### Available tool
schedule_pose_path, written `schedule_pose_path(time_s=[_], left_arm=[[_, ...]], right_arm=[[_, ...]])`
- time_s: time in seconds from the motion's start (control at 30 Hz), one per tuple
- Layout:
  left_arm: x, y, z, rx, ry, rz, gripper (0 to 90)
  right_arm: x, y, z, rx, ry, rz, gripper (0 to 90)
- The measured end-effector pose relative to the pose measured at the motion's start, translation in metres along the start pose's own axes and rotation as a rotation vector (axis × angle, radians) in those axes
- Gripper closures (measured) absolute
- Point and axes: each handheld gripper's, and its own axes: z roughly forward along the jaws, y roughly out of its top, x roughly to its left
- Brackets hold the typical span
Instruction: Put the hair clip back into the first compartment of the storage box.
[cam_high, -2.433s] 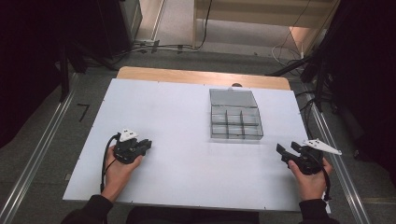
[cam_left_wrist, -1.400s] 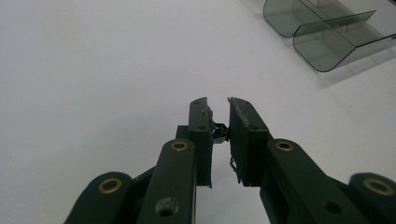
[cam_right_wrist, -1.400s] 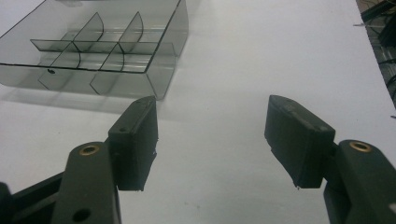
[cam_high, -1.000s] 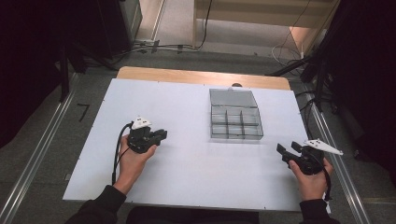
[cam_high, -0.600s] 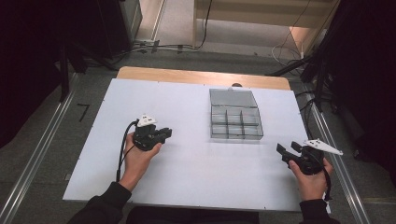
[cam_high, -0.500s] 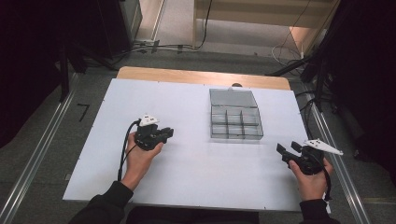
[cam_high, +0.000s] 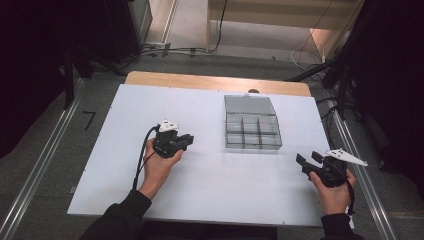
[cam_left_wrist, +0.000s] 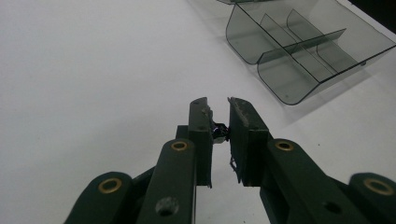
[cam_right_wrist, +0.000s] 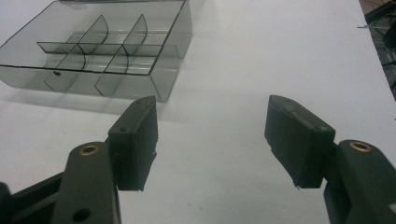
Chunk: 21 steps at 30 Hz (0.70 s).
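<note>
A clear grey compartment box (cam_high: 252, 131) stands open on the white table (cam_high: 215, 195), right of centre, with its lid laid back behind it. My left gripper (cam_high: 189, 141) hovers left of the box and points toward it. In the left gripper view its jaws (cam_left_wrist: 217, 106) are nearly together, shut on a small dark part (cam_left_wrist: 219, 133) with a glint of metal; the box (cam_left_wrist: 303, 51) lies ahead to the upper right. My right gripper (cam_high: 307, 157) sits near the table's front right corner, open. In the right gripper view (cam_right_wrist: 212, 116) nothing is between its pads, and the box (cam_right_wrist: 102, 51) is ahead at upper left.
The box compartments look empty apart from a tiny dark speck (cam_right_wrist: 57, 73) in a near one. A wooden strip (cam_high: 215, 82) runs along the table's far edge. Cables (cam_high: 180, 50) lie on the floor beyond, and metal rails (cam_high: 35, 170) flank the table.
My left hand has carried its gripper forward and to the right, closer to the box. The right gripper has stayed where it was.
</note>
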Motion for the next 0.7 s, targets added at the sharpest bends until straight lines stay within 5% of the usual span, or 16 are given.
schedule_pose_path(time_s=[0.7], left_arm=[[-0.014,0.012,0.021,0.010,-0.024,0.008,80.7]], right_arm=[[0.000,0.000,0.000,-0.002,0.008,0.000,32.8]])
